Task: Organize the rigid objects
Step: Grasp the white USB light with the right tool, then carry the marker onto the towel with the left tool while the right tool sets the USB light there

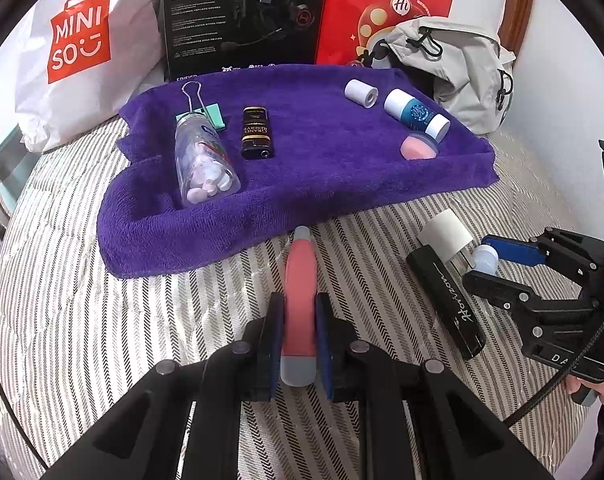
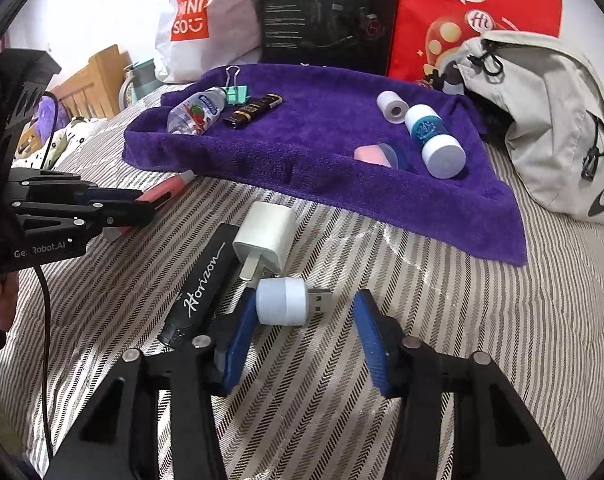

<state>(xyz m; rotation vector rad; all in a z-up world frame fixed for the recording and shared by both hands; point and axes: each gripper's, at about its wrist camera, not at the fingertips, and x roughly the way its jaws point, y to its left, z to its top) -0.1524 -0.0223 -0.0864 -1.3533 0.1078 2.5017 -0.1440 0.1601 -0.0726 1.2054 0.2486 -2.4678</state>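
While clamped narrow on the pink pen (image 1: 300, 300), left tool (image 1: 300, 344) points straight at the purple towel (image 1: 302, 184), with the pen's long axis running along the fingers and its grey tip just short of the towel's near hem. Probably a short carry forward onto the towel, where sorted pieces already lie: pill bottle (image 1: 204, 160), green binder clip (image 1: 210, 114) and black lighter (image 1: 256, 132) toward the towel's left side; white roll (image 1: 360, 93), blue-and-white bottle (image 1: 415, 114) and pink sponge (image 1: 417, 147) toward its right.

Right tool (image 2: 302, 344) spread wide, straddling the small white USB light (image 2: 286, 306) that lies crosswise between its fingers, metal plug toward the right finger, white body touching or nearly touching the left pad (image 2: 238, 344). Nearer this tool than the other, so likely its pick. Just beyond the USB light, toward the towel: white charger (image 2: 268, 236) and black Horizon tube (image 2: 206, 284), the charger leaning on the tube.

All on a striped bedspread (image 1: 102, 320), soft, so likely to give under a push. Beyond the towel: Miniso bag (image 1: 82, 40), black box (image 1: 242, 16), red bag (image 1: 381, 8), beige backpack (image 2: 541, 120).
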